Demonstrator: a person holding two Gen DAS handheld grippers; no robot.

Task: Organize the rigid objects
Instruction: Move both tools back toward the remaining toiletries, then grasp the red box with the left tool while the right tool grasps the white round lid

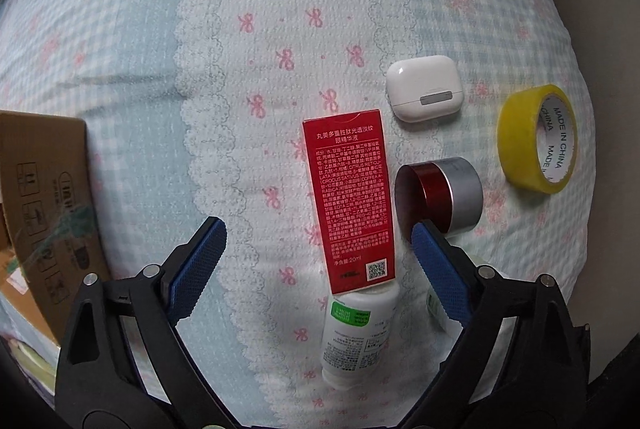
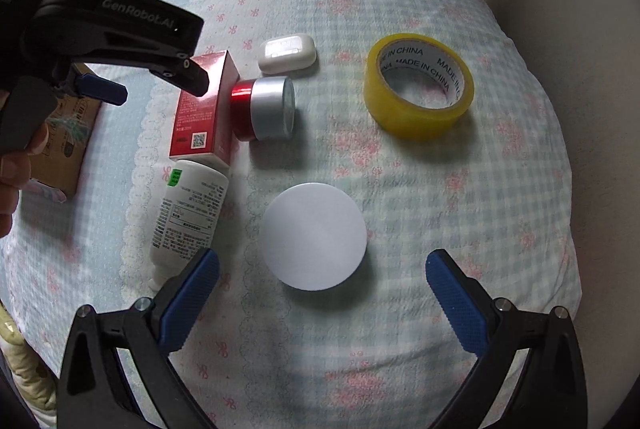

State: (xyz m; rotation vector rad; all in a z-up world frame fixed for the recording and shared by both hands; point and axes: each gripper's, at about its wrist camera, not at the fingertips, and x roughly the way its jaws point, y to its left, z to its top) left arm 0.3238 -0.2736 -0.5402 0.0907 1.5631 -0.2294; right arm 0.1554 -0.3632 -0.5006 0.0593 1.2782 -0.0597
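Observation:
A red carton point(image 1: 350, 197) point(image 2: 202, 109) lies on the bedspread, a white bottle point(image 1: 356, 337) point(image 2: 188, 213) at its near end. A red-and-silver jar point(image 1: 440, 195) point(image 2: 266, 109) lies on its side right of the carton. A white earbud case point(image 1: 424, 93) point(image 2: 287, 53) and a yellow tape roll point(image 1: 538, 137) point(image 2: 418, 87) lie farther off. A white round lid point(image 2: 315, 235) lies just beyond my right gripper point(image 2: 322, 271), which is open and empty. My left gripper point(image 1: 320, 241) is open and empty above the carton; it also shows in the right wrist view point(image 2: 156, 85).
A brown cardboard box point(image 1: 48, 197) point(image 2: 66, 141) sits at the left edge of the bed. The bedspread point(image 1: 280, 29) drops off at the right and far sides. Another white container point(image 1: 440, 309) is partly hidden behind my left gripper's right finger.

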